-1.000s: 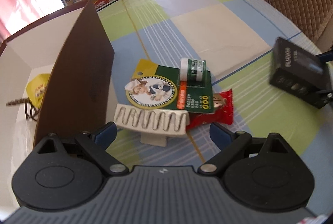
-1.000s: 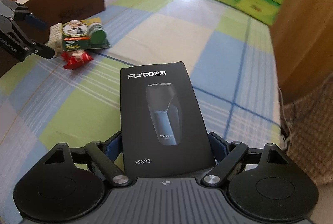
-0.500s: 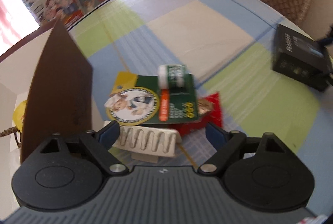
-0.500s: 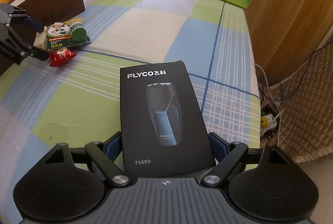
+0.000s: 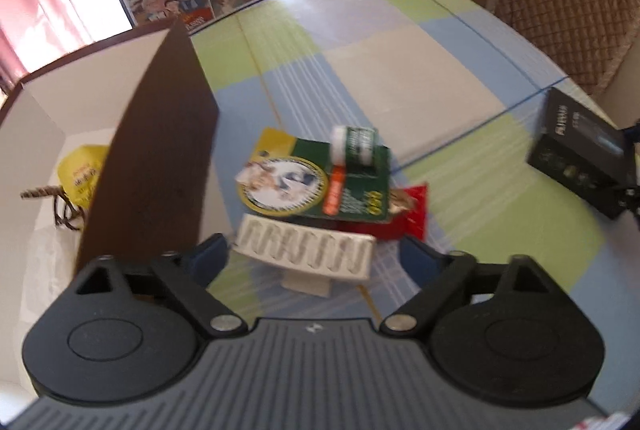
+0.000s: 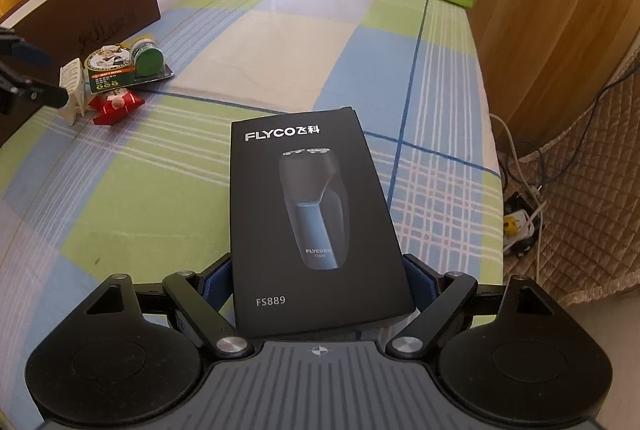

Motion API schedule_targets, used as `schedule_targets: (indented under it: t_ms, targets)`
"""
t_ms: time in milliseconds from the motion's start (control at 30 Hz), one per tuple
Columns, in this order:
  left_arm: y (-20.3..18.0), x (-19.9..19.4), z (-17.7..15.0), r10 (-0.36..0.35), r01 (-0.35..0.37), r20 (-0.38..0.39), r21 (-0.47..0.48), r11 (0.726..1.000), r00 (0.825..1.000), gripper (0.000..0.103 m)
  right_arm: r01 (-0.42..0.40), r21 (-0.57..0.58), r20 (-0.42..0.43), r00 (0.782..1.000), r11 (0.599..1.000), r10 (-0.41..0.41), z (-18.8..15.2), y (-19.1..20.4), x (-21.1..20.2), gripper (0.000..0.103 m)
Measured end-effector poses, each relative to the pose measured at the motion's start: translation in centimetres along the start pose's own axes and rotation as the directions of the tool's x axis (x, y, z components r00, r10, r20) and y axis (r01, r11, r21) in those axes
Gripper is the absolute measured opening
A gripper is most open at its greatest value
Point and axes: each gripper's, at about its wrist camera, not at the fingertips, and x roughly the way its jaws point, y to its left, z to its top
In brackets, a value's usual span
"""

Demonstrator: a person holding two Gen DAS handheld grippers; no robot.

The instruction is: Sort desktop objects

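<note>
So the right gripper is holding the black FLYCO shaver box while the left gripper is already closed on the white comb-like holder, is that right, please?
Not quite. The right gripper does hold the FLYCO shaver box, but the left gripper is open: in the left wrist view its fingers stand apart on either side of the white comb-like holder, not closed on it.

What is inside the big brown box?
Inside the brown box, a yellow bag and a striped, twisted cord show against its white lining. The near wall hides the rest.
</note>
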Motion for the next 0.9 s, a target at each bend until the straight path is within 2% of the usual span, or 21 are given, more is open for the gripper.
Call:
schedule_targets:
  t_ms: [167,200,233,267,533,600,667,900]
  targets:
    - [-0.2,2.3,0.4,-0.022,0.026,-0.047,0.09,0.996,0.999,0.094,-0.002,-0.003,0.003,1.0,1.0,0.002,-0.1,0.0,-0.1,0.083]
    - [-0.3,2.7,0.2,-0.02,0.025,-0.053,0.098,0.995,0.998,0.092,-0.001,-0.004,0.005,1.0,1.0,0.001,-0.1,0.1,-0.2,0.083]
    - [-0.4,2.9,0.1,-0.017,0.024,-0.061,0.104,0.994,0.998,0.085,0.0,-0.005,0.007,1.0,1.0,0.0,-0.2,0.1,-0.3,0.082]
    - [-0.6,2.9,0.0,-0.015,0.022,-0.062,0.106,0.994,0.998,0.084,-0.001,-0.004,0.009,1.0,1.0,0.001,-0.3,0.1,-0.4,0.082]
    - [-2.6,0.7,-1.8,-0.099,0.103,-0.056,0.06,0.993,0.993,0.081,-0.002,0.006,0.009,1.0,1.0,0.002,-0.9,0.1,-1.0,0.08]
    - [-3.0,0.4,-2.1,-0.096,0.099,-0.059,0.045,0.994,0.994,0.082,-0.003,0.003,0.005,1.0,1.0,0.003,-0.9,0.1,-1.1,0.08]
    - [-3.0,0.3,-2.1,-0.086,0.087,-0.054,0.024,0.996,0.995,0.088,0.001,-0.001,0.003,1.0,1.0,-0.001,-0.8,0.2,-1.2,0.08]
    - [-3.3,1.3,-1.6,-0.078,0.081,-0.064,0.042,0.996,0.995,0.084,0.017,0.006,0.025,1.0,1.0,-0.017,0.0,0.5,-1.4,0.081]
